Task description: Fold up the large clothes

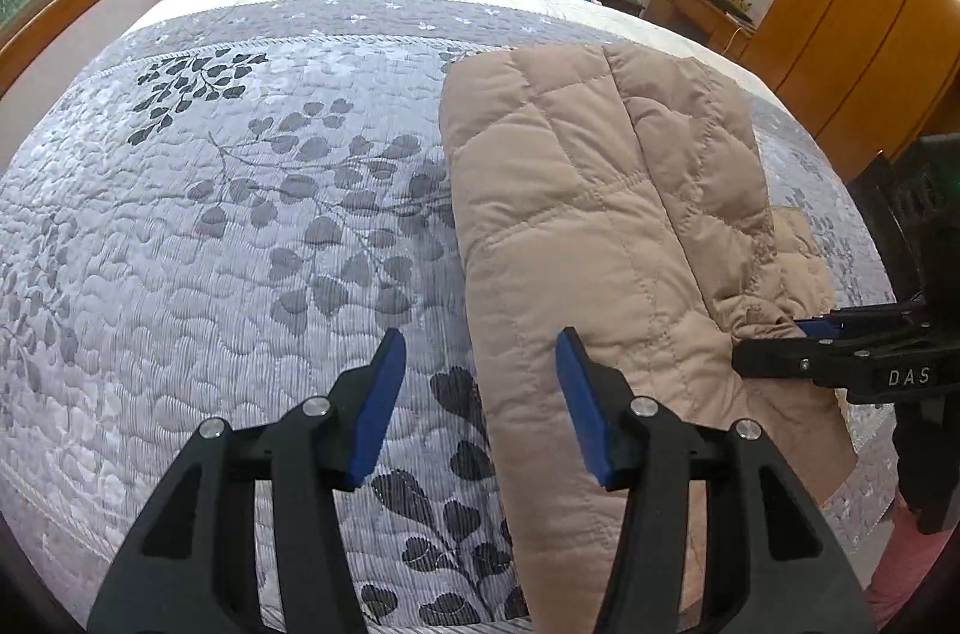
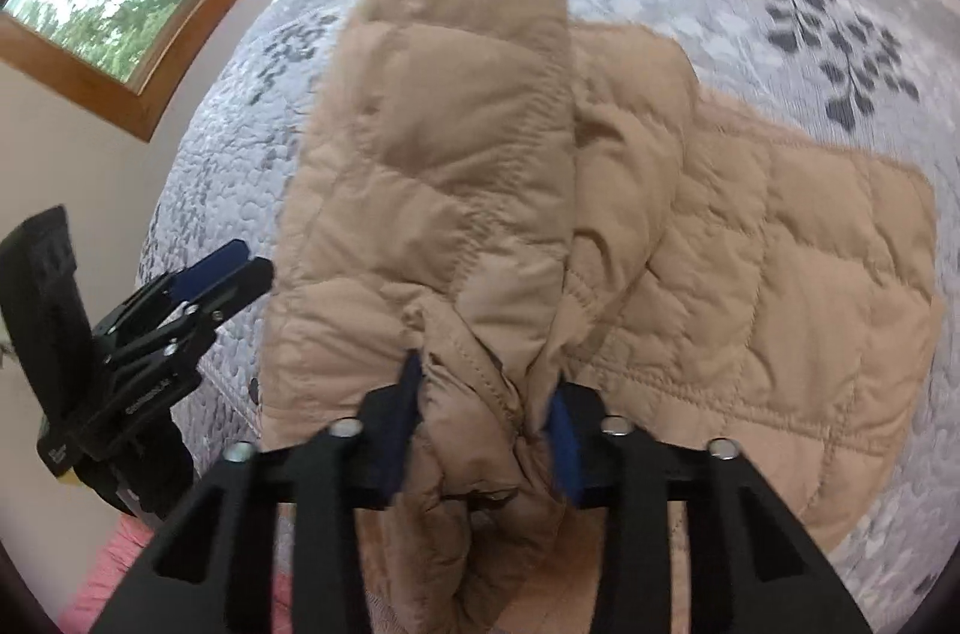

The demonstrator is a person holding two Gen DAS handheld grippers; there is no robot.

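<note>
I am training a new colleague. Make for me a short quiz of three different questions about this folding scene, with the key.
1. True or false: the left claw is closed on the beige quilted padded jacket.
2. Which claw grips the bunched jacket cuff? A) left B) right C) both
3. Fill in: the jacket lies on a grey quilted bedspread with a dark ____ pattern.

Key: 1. False, it is open and holds nothing. 2. B, the right claw is shut on the cuff. 3. Leaf.
</note>
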